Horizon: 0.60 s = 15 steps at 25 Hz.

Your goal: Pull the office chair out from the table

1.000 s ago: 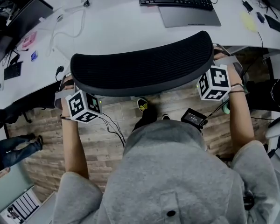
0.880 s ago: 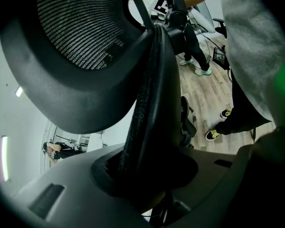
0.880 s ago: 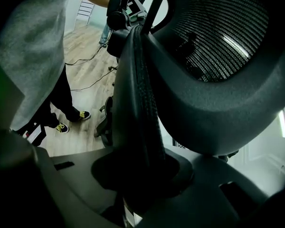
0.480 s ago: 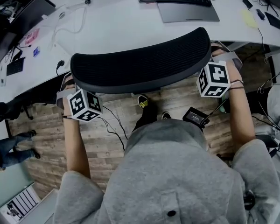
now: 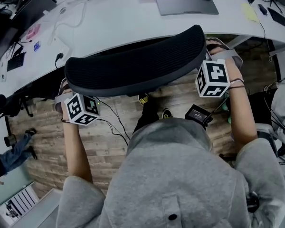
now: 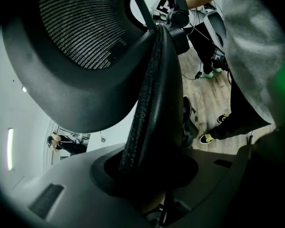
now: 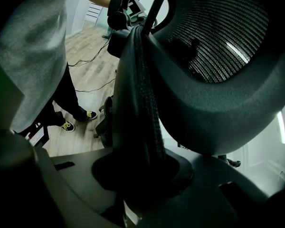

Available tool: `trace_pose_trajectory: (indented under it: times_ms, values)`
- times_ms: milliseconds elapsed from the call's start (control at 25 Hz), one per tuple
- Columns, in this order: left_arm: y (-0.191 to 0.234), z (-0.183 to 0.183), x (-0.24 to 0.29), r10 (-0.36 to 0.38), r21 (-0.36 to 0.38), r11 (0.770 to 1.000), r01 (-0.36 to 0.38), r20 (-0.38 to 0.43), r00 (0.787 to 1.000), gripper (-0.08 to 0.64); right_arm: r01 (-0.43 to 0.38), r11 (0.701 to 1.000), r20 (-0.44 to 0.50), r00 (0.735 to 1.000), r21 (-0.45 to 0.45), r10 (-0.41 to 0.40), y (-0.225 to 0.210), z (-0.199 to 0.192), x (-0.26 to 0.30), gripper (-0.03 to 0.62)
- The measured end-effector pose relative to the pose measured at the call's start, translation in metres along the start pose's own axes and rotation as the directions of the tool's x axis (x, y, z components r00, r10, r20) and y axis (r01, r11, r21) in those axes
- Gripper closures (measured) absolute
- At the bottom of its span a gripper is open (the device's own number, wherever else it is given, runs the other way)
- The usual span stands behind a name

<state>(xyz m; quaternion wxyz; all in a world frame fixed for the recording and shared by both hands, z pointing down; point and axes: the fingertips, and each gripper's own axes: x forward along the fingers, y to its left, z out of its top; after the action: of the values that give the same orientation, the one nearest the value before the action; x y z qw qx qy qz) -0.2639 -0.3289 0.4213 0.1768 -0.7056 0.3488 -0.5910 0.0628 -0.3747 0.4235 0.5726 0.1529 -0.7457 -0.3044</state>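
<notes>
Office chair (image 5: 137, 68) is standing just beside the curved white table (image 5: 118, 25) in the head view, its black mesh back facing the person. The left gripper (image 5: 65, 90) and right gripper (image 5: 217, 51) are sitting at the back's two ends. In the left gripper view, the jaws are clamping the back's ribbed side edge, with wooden floor (image 6: 213, 103) showing beyond. In the right gripper view, the jaws are likewise gripping the opposite edge.
</notes>
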Motion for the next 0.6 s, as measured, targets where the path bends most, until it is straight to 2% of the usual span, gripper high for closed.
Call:
trace_pose_trajectory:
  times_ms: [600]
  values:
    - [-0.046,-0.006,-0.043,0.007,-0.019,1.000,-0.007,-0.014,1.000,0.408,0.011,1.000,0.025,1.000,-0.013,-0.010,0.045,0.014,-0.035,0.479]
